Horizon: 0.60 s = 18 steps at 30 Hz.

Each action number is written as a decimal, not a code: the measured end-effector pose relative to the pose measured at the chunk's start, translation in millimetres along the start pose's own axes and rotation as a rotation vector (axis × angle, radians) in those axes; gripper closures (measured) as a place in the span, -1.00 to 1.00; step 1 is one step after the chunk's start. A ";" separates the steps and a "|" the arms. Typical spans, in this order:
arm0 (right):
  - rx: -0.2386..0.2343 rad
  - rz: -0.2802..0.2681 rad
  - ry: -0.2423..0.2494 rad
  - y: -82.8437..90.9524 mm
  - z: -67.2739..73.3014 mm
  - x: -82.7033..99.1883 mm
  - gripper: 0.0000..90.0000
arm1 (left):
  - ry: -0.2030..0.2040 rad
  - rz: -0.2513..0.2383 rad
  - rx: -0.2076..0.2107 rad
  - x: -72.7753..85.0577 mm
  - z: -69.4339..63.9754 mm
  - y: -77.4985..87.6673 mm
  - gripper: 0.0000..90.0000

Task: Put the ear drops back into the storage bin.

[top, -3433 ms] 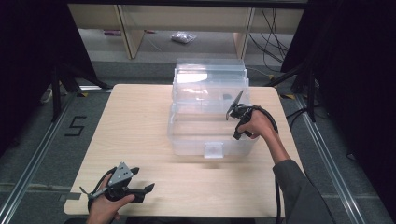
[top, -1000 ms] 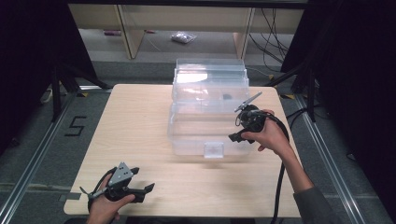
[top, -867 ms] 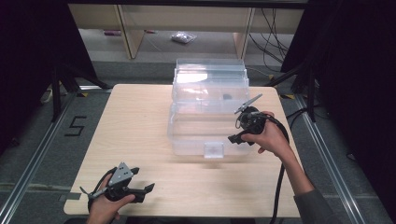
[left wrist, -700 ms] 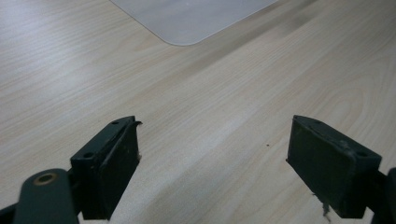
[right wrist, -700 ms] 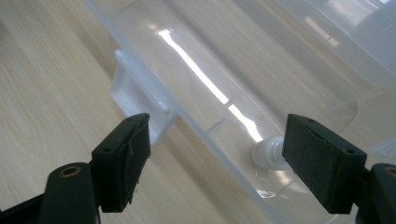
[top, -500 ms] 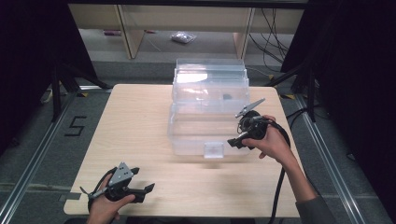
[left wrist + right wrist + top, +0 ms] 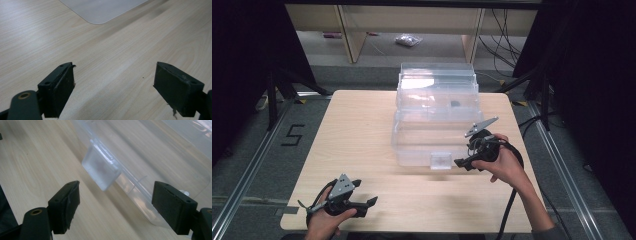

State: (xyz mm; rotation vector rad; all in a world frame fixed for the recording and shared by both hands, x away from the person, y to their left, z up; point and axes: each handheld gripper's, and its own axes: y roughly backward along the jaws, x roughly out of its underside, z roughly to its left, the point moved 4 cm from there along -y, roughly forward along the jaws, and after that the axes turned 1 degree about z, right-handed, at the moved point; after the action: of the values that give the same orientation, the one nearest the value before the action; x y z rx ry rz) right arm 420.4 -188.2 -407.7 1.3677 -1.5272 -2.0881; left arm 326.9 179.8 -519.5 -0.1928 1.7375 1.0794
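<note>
I see my right gripper (image 7: 460,163) with jaws spread wide, empty, just beside the frosted rectangular latch (image 7: 102,168) at the front of the clear plastic box (image 7: 436,115); left gripper (image 7: 371,201) gapes too.

Left gripper (image 7: 371,202) jaws apart, low; right gripper (image 7: 460,163) jaws wide.

My high view looks forward and down on the whole table (image 7: 362,130) from my side; my right gripper view sits close, facing the clear box's latch (image 7: 101,171) at twelve o'clock, which the high view shares (image 7: 441,160). My left gripper view hovers low over bare wood (image 7: 120,55), the box's corner (image 7: 105,10) at twelve o'clock.
</note>
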 end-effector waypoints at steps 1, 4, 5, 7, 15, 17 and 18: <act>-0.002 -0.001 0.008 0.3 1.0 0.5 -0.48 | -0.002 0.001 0.000 0.0 0.1 0.1 -0.64; -0.003 -0.015 0.028 0.8 4.8 2.4 -0.49 | -0.001 0.001 -0.001 0.1 0.1 0.1 -0.64; -0.013 -0.019 0.038 0.2 5.9 3.2 -0.49 | 0.000 0.000 -0.001 0.0 0.1 0.1 -0.64; -0.018 -0.021 0.011 -1.6 11.9 5.6 -0.50 | -0.001 0.000 -0.001 0.0 0.2 0.2 -0.64; -0.007 -0.040 0.021 -6.3 21.0 11.4 -0.51 | 0.001 0.000 -0.002 0.0 0.2 0.1 -0.64; -0.014 -0.066 0.075 -8.0 21.2 13.3 -0.51 | 0.000 0.001 -0.002 0.1 0.2 0.2 -0.64; -0.013 -0.063 0.045 -8.3 24.3 13.9 -0.51 | 0.000 0.000 -0.001 0.0 0.2 0.3 -0.64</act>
State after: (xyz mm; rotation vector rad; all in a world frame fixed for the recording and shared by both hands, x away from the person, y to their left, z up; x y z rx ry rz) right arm 396.8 -177.9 -421.5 1.4661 -1.4685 -2.0844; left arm 326.8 180.1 -519.4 -0.1937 1.7369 1.0808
